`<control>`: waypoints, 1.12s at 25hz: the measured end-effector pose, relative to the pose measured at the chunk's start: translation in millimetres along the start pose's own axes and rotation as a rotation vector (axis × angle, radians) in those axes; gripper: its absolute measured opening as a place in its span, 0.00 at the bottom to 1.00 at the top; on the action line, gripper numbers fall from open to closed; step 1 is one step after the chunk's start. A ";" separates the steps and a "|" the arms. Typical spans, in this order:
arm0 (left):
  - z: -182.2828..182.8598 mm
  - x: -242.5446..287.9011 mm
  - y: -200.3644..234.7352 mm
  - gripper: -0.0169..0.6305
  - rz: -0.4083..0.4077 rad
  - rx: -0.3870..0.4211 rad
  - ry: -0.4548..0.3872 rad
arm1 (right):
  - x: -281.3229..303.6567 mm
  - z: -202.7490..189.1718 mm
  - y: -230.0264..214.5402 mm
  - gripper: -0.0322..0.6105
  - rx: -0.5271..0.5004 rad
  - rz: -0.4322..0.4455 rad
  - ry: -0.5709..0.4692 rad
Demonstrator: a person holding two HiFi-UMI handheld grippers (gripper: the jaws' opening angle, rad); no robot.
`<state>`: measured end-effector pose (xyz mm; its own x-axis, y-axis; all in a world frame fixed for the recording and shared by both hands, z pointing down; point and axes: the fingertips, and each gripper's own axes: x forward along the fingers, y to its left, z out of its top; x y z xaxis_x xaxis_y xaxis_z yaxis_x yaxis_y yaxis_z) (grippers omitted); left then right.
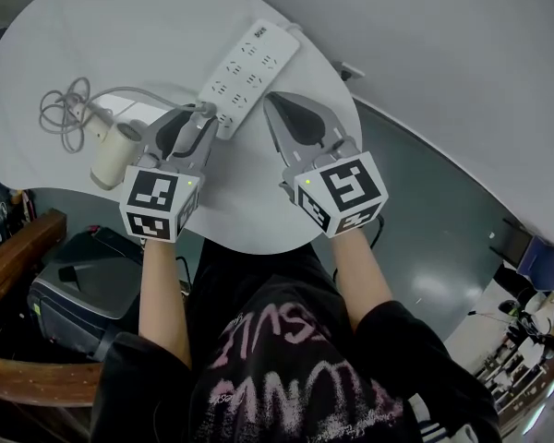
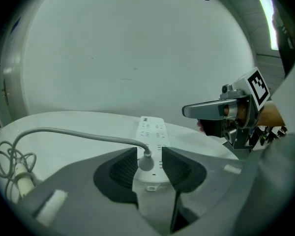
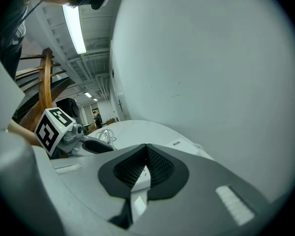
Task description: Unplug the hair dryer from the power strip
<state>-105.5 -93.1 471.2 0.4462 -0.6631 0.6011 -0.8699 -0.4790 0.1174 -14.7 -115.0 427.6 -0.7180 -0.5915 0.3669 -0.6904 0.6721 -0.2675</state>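
A white power strip [image 1: 249,70] lies on the round white table [image 1: 148,26]. The hair dryer's grey plug [image 2: 146,162] sits in the strip's near end, and its cable [image 2: 73,133] runs left to a coil [image 1: 63,111] beside the cream hair dryer [image 1: 113,157]. My left gripper [image 2: 149,152] is open, one jaw on each side of the plug with gaps showing. My right gripper [image 1: 270,98] is shut on nothing, tips just right of the strip and a little above the table.
The table's near edge [image 1: 258,247] runs just under both grippers. A white wall [image 2: 137,48] stands close behind the table. On the floor at the left are a dark case [image 1: 74,293] and wooden furniture [image 1: 18,247].
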 end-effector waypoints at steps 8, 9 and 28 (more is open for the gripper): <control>-1.7 10.7 0.9 0.27 -0.030 0.035 0.037 | 6.2 -2.6 -1.3 0.06 0.006 -0.003 0.010; -1.7 11.5 1.0 0.26 -0.033 0.038 0.040 | 7.4 -2.7 -1.3 0.06 0.007 -0.003 0.011; -6.7 19.8 2.3 0.18 -0.061 0.109 0.076 | 16.5 -8.6 -3.6 0.07 0.029 -0.010 0.024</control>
<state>-100.1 -103.4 488.6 0.4768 -0.5875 0.6539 -0.8119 -0.5793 0.0716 -23.3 -123.3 442.3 -0.7088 -0.5870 0.3913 -0.7002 0.6528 -0.2891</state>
